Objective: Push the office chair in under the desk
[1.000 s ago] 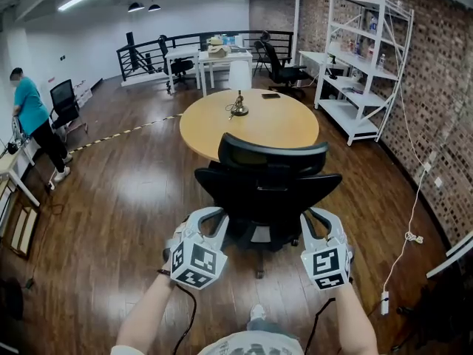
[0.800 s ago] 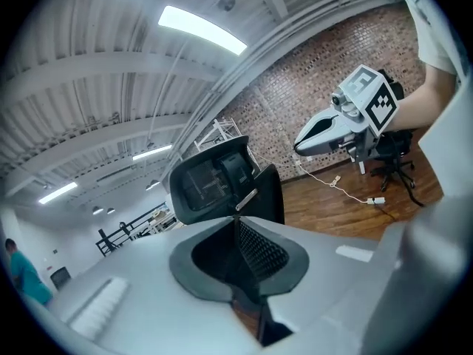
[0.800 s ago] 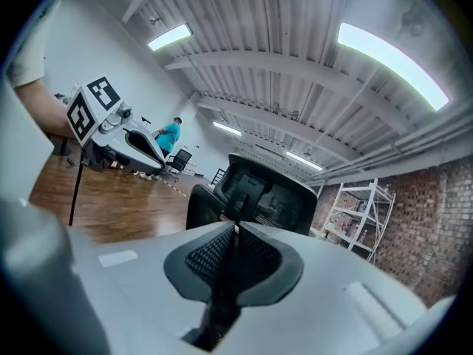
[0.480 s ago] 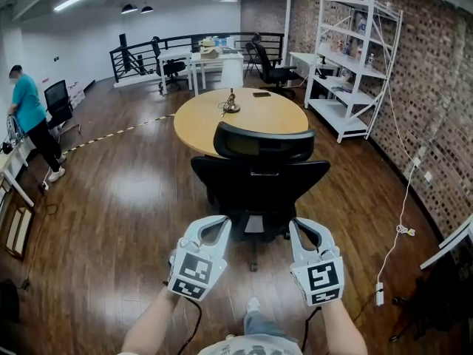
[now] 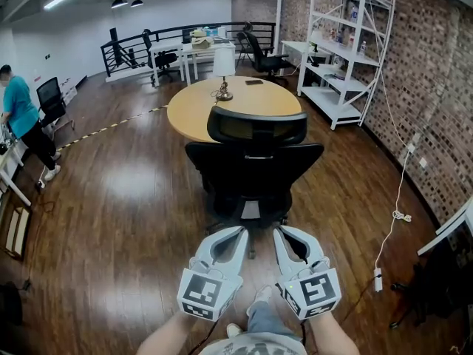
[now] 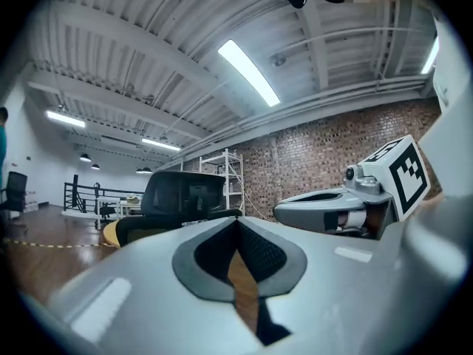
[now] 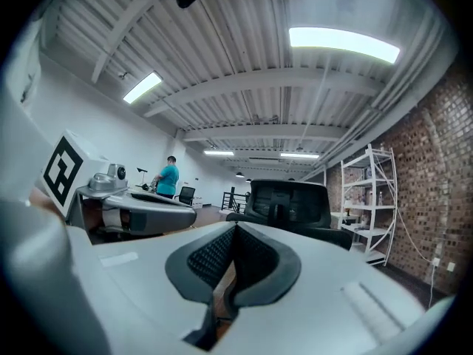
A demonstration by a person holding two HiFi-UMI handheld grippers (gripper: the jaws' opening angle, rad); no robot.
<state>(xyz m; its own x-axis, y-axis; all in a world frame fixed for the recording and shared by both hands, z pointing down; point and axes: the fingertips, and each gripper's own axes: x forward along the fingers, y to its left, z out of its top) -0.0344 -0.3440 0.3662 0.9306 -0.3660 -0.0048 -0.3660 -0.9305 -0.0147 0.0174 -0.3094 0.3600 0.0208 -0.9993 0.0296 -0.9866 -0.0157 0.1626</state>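
The black office chair (image 5: pixel 253 167) stands with its back to me, its headrest against the near edge of the round wooden table (image 5: pixel 194 106). Both grippers hang low in front of me, a short way behind the chair and not touching it. My left gripper (image 5: pixel 238 232) is shut with nothing in it, and my right gripper (image 5: pixel 280 231) beside it is also shut and empty. In the left gripper view the jaws of the left gripper (image 6: pixel 236 221) meet, with the chair (image 6: pixel 182 194) beyond. The right gripper view shows its closed right gripper (image 7: pixel 236 226) pointing at the chair (image 7: pixel 289 200).
A table lamp (image 5: pixel 223 70) and a small dark item sit on the round table. White shelving (image 5: pixel 346 54) lines the brick wall at right; a cable and power strip (image 5: pixel 378 276) lie on the floor there. A person in teal (image 5: pixel 20 118) stands far left. Desks and chairs (image 5: pixel 194 49) fill the back.
Both grippers have drawn back from the chair's sides toward me, come closer together and shut. The chair now sits farther from me.
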